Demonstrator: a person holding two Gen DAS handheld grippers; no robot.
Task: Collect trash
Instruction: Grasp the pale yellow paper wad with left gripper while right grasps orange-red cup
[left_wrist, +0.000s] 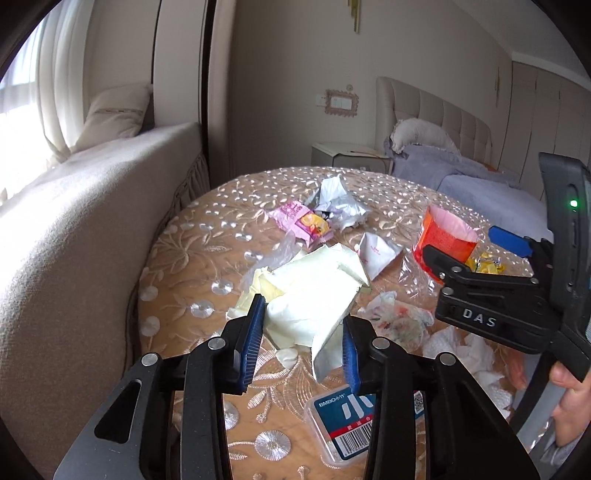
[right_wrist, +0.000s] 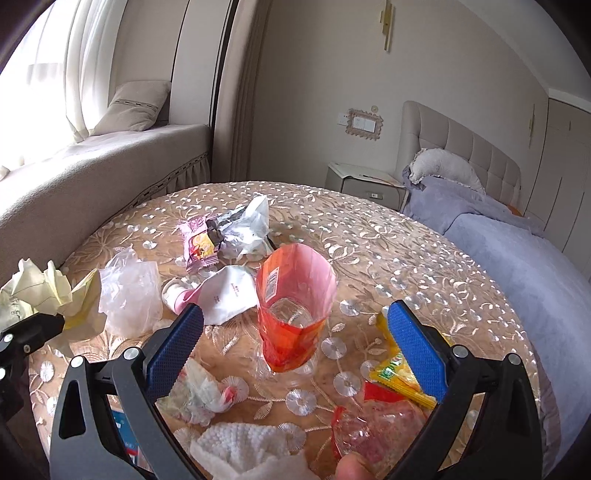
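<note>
My left gripper (left_wrist: 301, 328) is shut on a crumpled pale yellow paper (left_wrist: 314, 288) and holds it above the round table (left_wrist: 184, 266). The paper also shows at the left of the right wrist view (right_wrist: 40, 291). My right gripper (right_wrist: 295, 328) is open and empty, with its pads on either side of an upright orange and pink wrapper tube (right_wrist: 295, 295), apart from it. It also shows in the left wrist view (left_wrist: 476, 243), next to the orange tube (left_wrist: 443, 236). A pink snack wrapper (right_wrist: 197, 243), a silver bag (right_wrist: 247, 225) and a white pouch (right_wrist: 229, 291) lie further back.
A clear plastic bag (right_wrist: 129, 291), a yellow packet (right_wrist: 391, 373), a red and clear wrapper (right_wrist: 373, 428), white tissue (right_wrist: 243, 446) and a printed tissue (right_wrist: 199, 391) lie near me. A blue-labelled clear box (left_wrist: 343, 421) lies under the left gripper. A bench (left_wrist: 74, 229) stands left, a bed (right_wrist: 517, 258) right.
</note>
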